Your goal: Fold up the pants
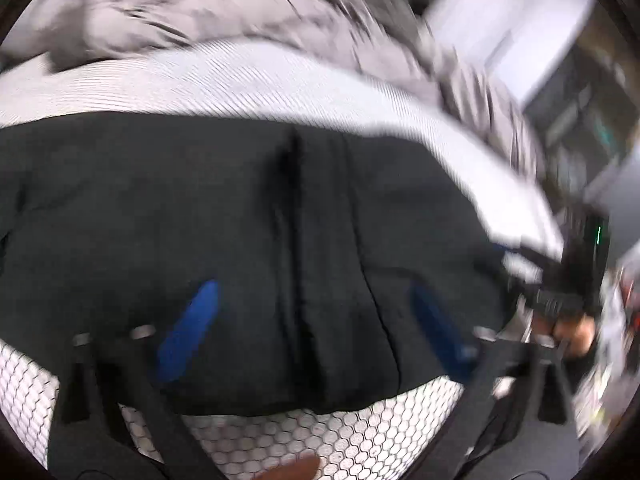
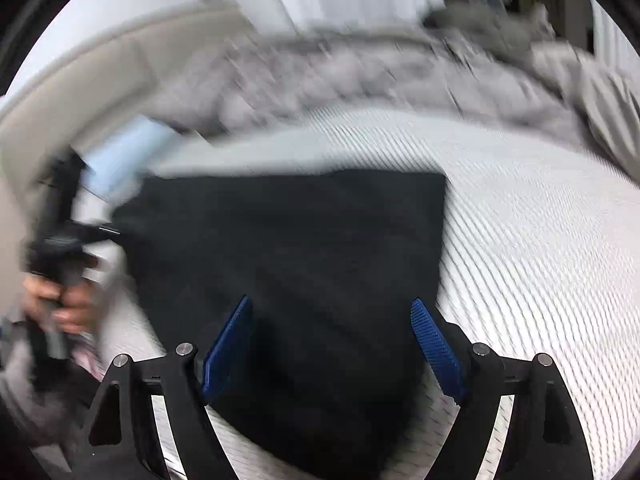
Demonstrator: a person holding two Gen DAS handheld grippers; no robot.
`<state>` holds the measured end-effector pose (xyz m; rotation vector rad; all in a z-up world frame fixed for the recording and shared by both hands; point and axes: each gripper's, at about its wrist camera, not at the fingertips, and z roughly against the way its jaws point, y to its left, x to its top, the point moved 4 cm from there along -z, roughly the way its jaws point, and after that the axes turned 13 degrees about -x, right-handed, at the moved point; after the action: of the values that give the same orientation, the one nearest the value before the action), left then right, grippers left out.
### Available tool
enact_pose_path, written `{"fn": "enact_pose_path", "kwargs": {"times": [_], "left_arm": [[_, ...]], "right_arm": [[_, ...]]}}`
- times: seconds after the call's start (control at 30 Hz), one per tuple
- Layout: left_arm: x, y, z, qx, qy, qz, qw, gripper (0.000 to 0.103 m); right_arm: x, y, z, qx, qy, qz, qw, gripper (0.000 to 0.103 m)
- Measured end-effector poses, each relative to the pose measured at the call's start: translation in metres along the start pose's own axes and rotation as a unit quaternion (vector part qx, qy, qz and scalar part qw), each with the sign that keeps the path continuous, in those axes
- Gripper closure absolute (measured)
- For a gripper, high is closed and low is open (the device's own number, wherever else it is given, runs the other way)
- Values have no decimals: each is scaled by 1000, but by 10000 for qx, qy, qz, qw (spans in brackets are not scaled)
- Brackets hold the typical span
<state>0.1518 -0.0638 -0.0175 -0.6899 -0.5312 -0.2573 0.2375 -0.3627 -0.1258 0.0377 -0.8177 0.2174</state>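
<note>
Both views motion-blurred. Left wrist view: left gripper (image 1: 316,320) jaws spread wide, blue pads (image 1: 188,332) apart over the dark pants (image 1: 240,220), nothing pinched between them. The pants fill the middle band of the frame, lying flat on a white ribbed bedsheet (image 1: 240,76), a seam running top to bottom near centre; their lower edge sits just above a white honeycomb-patterned fabric (image 1: 340,440) at the bottom of the frame. Rumpled grey blanket (image 1: 180,12) across the top. At right edge, the right gripper (image 1: 560,300) held by a hand (image 1: 576,332), blurred. Right wrist view: right gripper (image 2: 332,344) jaws also wide, pads hovering over the pants (image 2: 300,260), not clamped on the cloth. Here the pants read as a folded dark rectangle in centre frame, right edge straight against the sheet (image 2: 540,240), near end running down between the fingers to the bottom. At left, the left gripper (image 2: 60,248) in a hand (image 2: 60,300), smeared; light blue item (image 2: 124,156) just above it, cannot tell what. Grey blanket (image 2: 360,76) along the top
</note>
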Motion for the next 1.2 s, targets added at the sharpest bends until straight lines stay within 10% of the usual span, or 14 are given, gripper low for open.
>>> {"fn": "enact_pose_path", "kwargs": {"times": [0.43, 0.6, 0.83, 1.03, 1.2], "left_arm": [[30, 37, -47, -1007, 227, 1164, 9878, 28], [40, 41, -46, -1039, -144, 1475, 9835, 78], [56, 26, -14, -1173, -814, 1056, 9841, 92], [69, 61, 39, -825, -1431, 1280, 9779, 95], [49, 105, 23, 879, -609, 1235, 9866, 71]], "right_arm": [[-1, -31, 6, 432, -161, -589, 9972, 20], [-2, -24, -27, 287, 310, -590, 9974, 20], [17, -10, -37, 233, 165, -664, 9974, 20], [37, 11, -35, 234, 6, -628, 9978, 20], [31, 12, -39, 233, 220, -498, 9982, 20]]}}
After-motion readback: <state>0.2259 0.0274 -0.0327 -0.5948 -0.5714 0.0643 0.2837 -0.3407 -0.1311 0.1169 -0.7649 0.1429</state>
